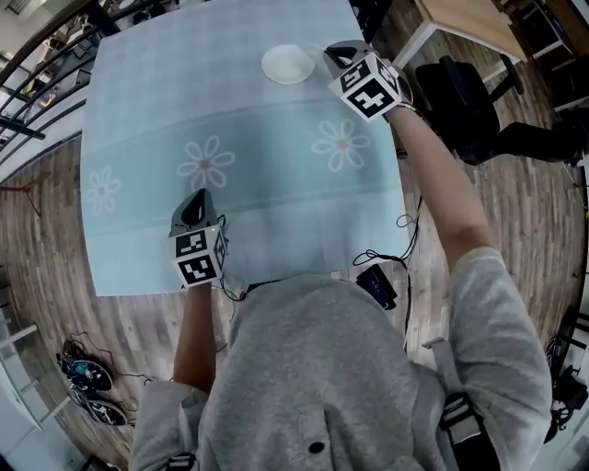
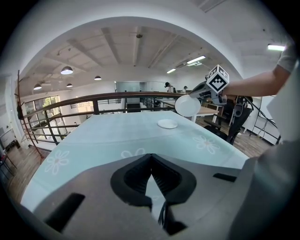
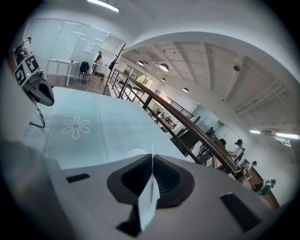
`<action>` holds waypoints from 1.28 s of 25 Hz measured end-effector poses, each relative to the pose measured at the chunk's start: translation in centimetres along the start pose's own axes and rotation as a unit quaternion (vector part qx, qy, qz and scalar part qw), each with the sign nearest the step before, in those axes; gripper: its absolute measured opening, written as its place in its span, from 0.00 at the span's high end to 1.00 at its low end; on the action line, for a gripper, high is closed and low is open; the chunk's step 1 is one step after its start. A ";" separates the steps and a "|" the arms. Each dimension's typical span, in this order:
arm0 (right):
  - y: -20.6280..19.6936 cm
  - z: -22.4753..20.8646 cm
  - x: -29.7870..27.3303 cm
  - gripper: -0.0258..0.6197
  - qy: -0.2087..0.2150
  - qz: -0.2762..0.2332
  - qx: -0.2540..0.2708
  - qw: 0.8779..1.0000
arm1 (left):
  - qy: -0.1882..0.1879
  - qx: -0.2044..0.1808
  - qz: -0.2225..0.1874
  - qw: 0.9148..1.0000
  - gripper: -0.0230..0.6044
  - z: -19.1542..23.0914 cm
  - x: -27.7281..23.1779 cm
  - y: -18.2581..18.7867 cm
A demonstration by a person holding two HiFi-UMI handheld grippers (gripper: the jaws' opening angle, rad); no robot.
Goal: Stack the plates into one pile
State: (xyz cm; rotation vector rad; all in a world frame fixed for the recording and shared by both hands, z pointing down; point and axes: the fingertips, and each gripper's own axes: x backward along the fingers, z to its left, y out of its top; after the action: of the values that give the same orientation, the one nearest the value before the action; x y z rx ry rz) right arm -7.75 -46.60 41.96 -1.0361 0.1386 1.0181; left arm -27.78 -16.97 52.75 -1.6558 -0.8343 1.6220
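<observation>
One white plate (image 2: 167,123) lies flat at the far side of the daisy-patterned table (image 1: 239,138). A second white plate (image 2: 187,105) hangs tilted in the air above and to the right of it. My right gripper (image 3: 151,161) is shut on this second plate's rim (image 3: 149,197), which shows edge-on between the pads. The lying plate (image 3: 133,153) shows just past those jaws. In the head view only one white plate (image 1: 287,64) shows, at the tips of the right gripper (image 1: 333,57). My left gripper (image 1: 193,210) is shut and empty, low over the table's near left part.
A black office chair (image 1: 460,92) and a wooden desk (image 1: 469,18) stand right of the table. A dark railing (image 2: 93,99) runs beyond the far edge. Cables and a small device (image 1: 377,285) lie on the wooden floor by the near edge.
</observation>
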 end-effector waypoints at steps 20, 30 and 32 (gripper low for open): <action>-0.1 -1.1 -12.0 0.91 0.003 0.014 0.054 0.998 | -0.018 0.038 0.068 0.997 0.93 2.1 -6.4 -2.1; -1.5 4.1 -14.7 0.91 0.003 0.004 0.087 0.996 | -0.035 0.023 0.093 0.995 0.93 2.2 -8.1 -3.3; -2.1 5.7 -15.0 0.91 0.018 0.006 0.074 0.997 | -0.038 0.019 0.098 0.994 0.93 2.2 -8.2 -3.5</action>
State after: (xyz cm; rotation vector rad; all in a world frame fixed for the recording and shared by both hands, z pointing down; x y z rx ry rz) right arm -16.55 -51.97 54.44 -0.9202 0.2466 0.9863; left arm -30.16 -21.58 60.30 -1.7032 -0.6911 1.8339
